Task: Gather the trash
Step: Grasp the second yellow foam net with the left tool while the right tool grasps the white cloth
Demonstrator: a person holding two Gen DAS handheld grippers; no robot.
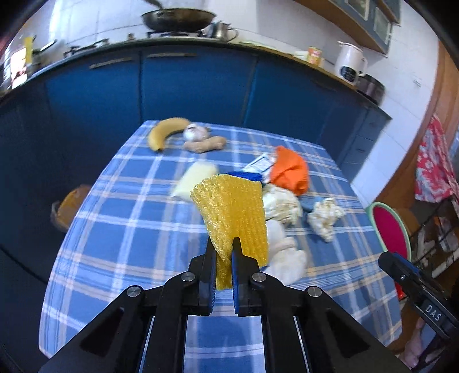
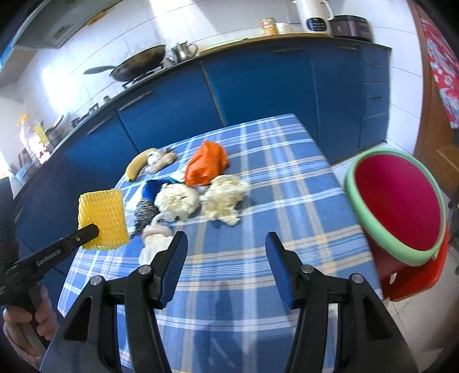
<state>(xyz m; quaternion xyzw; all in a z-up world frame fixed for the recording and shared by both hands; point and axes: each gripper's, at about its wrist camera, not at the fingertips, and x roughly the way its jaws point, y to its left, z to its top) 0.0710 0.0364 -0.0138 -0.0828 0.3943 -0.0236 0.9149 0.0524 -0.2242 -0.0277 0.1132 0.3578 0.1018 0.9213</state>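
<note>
My left gripper [image 1: 224,244] is shut on a yellow foam fruit net [image 1: 233,212], lifted above the blue checked tablecloth [image 1: 129,229]. The right wrist view shows that net [image 2: 101,219] at the left, pinched by the left gripper [image 2: 93,229]. My right gripper [image 2: 226,239] stands open over bare cloth with nothing between its fingers. On the table lie crumpled paper wads [image 2: 221,200] [image 2: 176,200], an orange bag [image 2: 206,165], a white wad [image 2: 153,246], a blue wrapper [image 2: 152,189] and a pale plastic pouch [image 1: 195,179]. A red bin with a green rim [image 2: 396,206] stands right of the table.
A banana [image 1: 165,133], a garlic bulb [image 1: 195,132] and a ginger root [image 1: 205,143] lie at the table's far end. Blue cabinets [image 1: 186,86] run behind, with a wok [image 1: 178,18] and a kettle [image 1: 350,61] on the counter. A brown pot [image 1: 67,208] sits left below the table.
</note>
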